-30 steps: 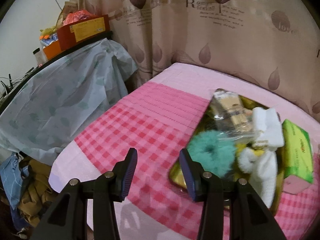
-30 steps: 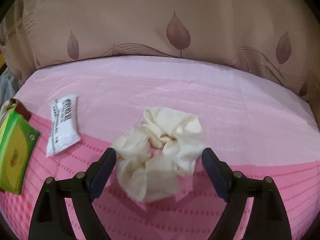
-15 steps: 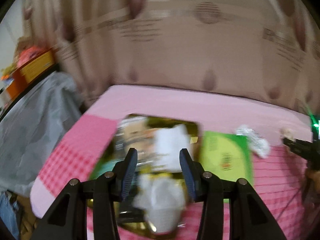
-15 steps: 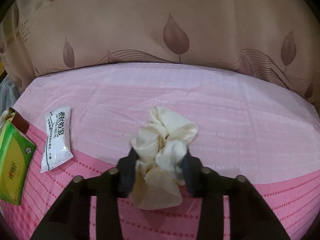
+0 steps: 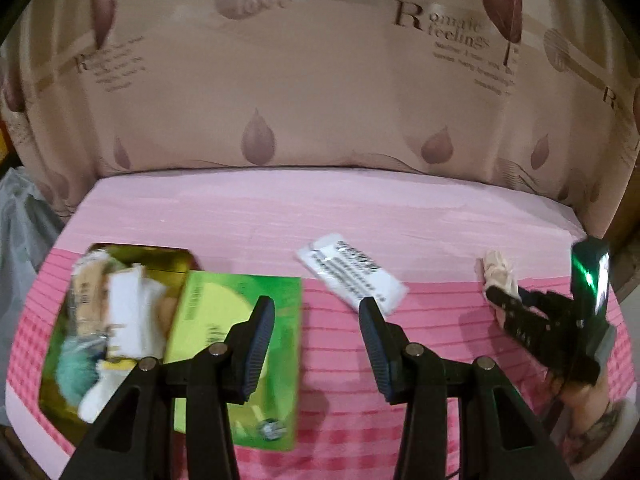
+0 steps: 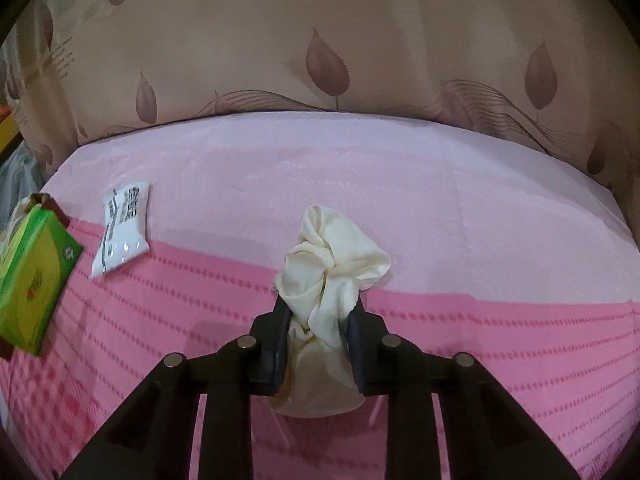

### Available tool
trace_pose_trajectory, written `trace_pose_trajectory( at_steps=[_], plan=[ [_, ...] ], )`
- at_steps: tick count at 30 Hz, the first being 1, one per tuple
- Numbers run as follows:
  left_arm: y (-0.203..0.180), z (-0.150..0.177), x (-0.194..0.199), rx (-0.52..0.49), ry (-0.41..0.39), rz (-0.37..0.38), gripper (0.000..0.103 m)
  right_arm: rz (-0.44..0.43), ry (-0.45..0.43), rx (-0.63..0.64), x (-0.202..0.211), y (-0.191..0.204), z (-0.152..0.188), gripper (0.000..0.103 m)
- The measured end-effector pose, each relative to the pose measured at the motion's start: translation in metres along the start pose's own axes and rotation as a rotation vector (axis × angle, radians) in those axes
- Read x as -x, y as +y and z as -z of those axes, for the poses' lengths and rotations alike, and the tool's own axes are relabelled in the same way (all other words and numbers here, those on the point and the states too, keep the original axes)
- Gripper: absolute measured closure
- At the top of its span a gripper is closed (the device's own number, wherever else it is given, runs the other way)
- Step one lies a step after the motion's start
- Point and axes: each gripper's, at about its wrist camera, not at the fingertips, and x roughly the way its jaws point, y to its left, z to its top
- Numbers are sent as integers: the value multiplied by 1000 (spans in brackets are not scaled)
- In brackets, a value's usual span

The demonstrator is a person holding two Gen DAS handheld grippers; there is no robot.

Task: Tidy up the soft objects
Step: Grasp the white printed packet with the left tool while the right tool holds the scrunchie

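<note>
Right gripper [image 6: 318,320] clamps the cream scrunchie [image 6: 332,268].
Its jaws have just been closing on it; the left gripper [image 5: 316,320] hangs open above the pink desk [image 5: 280,216].

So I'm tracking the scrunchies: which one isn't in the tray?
The cream scrunchie, pinched in the right gripper; the teal one lies in the gold tray.

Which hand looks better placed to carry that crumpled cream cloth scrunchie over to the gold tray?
The right: its tongs already pinch the crumpled cream cloth scrunchie. The left tongs hang open, empty, beside the gold tray.
</note>
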Motion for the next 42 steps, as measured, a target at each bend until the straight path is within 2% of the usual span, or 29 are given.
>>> trace_pose_trajectory(
  at_steps=[5,11,18,33,38,42],
  plan=[
    [-18,-13,-23,46,51,44,58,4,-3,-22,15,-14,17,80],
    [-36,-23,-59,98,123,24,58,17,-6,-67,28,-32,33,80],
    [-43,-27,-94,198,213,5,58,-15,-8,-109,30,-43,39,80],
    [-39,-33,-129,305,257,-90,58,-64,-10,-124,32,-49,39,75],
    [-40,-32,-137,302,247,-121,48,-86,-12,-138,31,-52,40,74],
    [-46,-32,-142,267,240,-144,47,-95,-13,-143,31,-53,39,74]
  ],
)
